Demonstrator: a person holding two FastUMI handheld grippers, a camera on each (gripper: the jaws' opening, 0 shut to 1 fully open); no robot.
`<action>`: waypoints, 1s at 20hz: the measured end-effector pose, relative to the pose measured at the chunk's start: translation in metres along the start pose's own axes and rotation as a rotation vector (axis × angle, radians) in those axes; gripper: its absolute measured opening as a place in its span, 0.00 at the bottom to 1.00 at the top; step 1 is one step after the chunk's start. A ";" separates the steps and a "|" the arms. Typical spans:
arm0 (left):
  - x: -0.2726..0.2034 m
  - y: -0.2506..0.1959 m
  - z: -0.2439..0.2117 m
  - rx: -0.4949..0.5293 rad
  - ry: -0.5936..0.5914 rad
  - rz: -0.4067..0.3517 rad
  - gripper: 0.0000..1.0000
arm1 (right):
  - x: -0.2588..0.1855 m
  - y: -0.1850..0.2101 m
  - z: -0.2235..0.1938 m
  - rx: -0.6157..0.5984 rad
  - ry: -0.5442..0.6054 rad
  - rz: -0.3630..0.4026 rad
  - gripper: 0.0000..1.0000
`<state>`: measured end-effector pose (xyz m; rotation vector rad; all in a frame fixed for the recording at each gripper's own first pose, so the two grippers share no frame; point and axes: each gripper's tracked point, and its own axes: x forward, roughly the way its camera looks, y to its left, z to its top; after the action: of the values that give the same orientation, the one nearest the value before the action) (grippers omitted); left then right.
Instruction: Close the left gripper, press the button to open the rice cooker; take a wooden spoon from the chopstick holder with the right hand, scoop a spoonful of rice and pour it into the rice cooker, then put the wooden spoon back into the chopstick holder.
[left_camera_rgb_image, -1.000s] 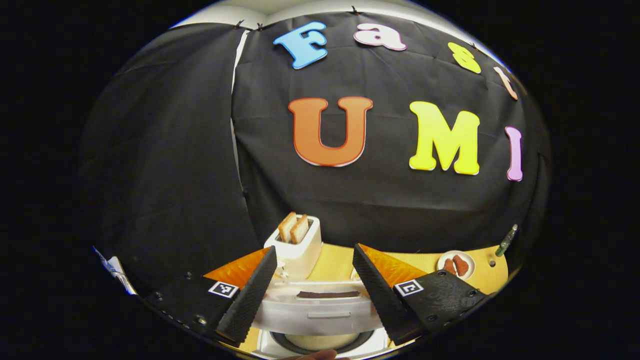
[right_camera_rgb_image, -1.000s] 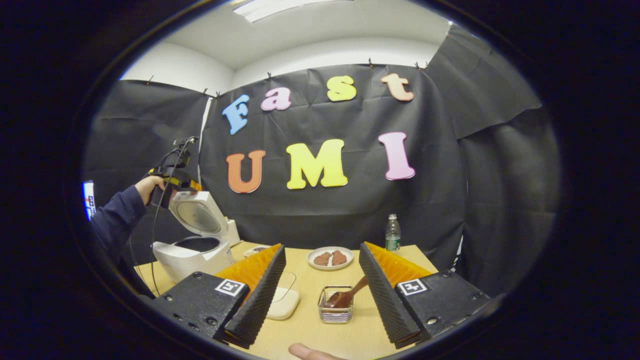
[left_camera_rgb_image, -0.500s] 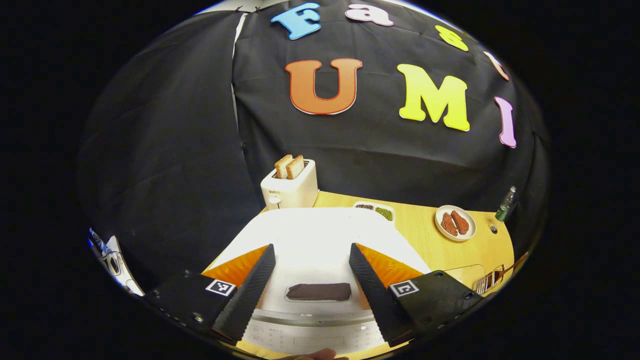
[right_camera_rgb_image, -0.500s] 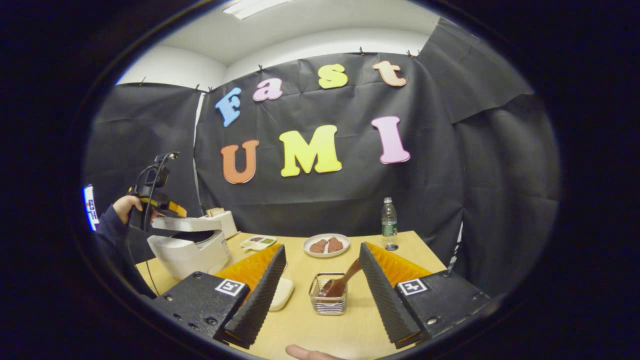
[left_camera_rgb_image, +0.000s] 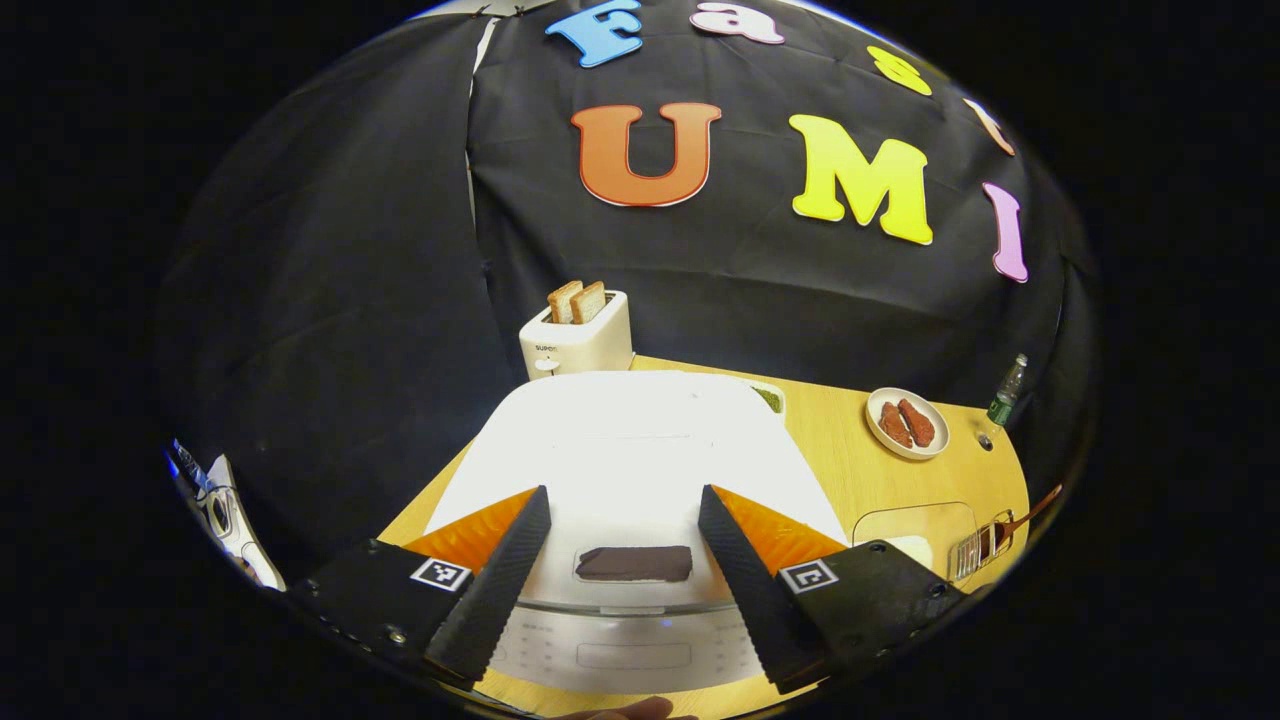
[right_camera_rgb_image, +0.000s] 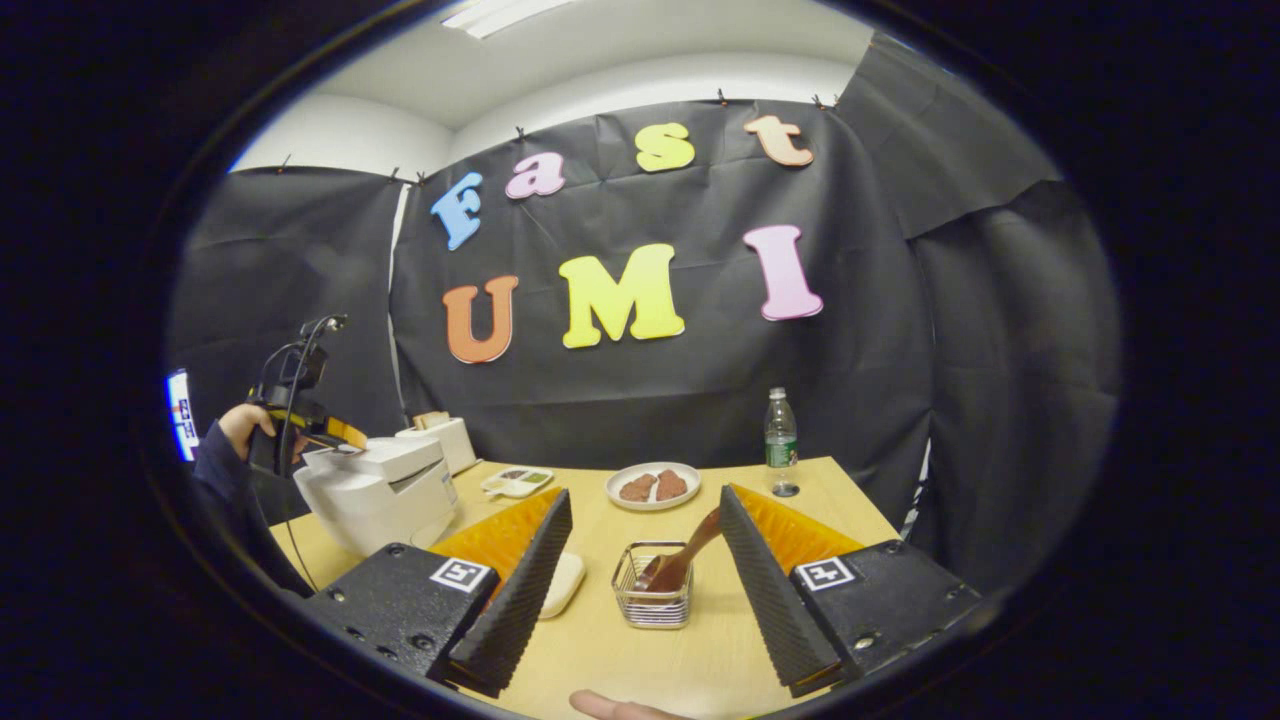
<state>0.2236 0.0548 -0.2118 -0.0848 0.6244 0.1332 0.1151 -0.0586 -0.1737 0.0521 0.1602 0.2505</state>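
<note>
The rice cooker (left_camera_rgb_image: 630, 450) lid, raised 1 second ago, is now down flat under the left hand-held gripper (left_camera_rgb_image: 622, 570), whose fingers stand apart over it, holding nothing. The right hand-held gripper (right_camera_rgb_image: 640, 580) is likewise open and empty above the chopstick holder (right_camera_rgb_image: 652, 598), where the wooden spoon (right_camera_rgb_image: 680, 560) rests. Judging by this, the cycle looks finished or reset.

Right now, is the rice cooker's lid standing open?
No, the rice cooker has its lid lying flat and closed on its body in the right gripper view.
</note>
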 end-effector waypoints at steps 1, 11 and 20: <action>0.001 0.000 -0.002 0.006 0.001 -0.003 0.97 | 0.002 -0.001 0.001 0.003 -0.001 -0.003 0.94; 0.002 -0.002 -0.022 0.064 -0.044 -0.086 0.98 | 0.015 -0.001 -0.006 -0.022 0.029 -0.052 0.94; 0.005 0.003 -0.014 0.046 -0.166 -0.094 0.97 | -0.002 0.004 0.019 -0.053 -0.014 -0.130 0.96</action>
<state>0.2191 0.0561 -0.2263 -0.0581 0.4565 0.0348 0.1153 -0.0559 -0.1542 -0.0089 0.1424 0.1242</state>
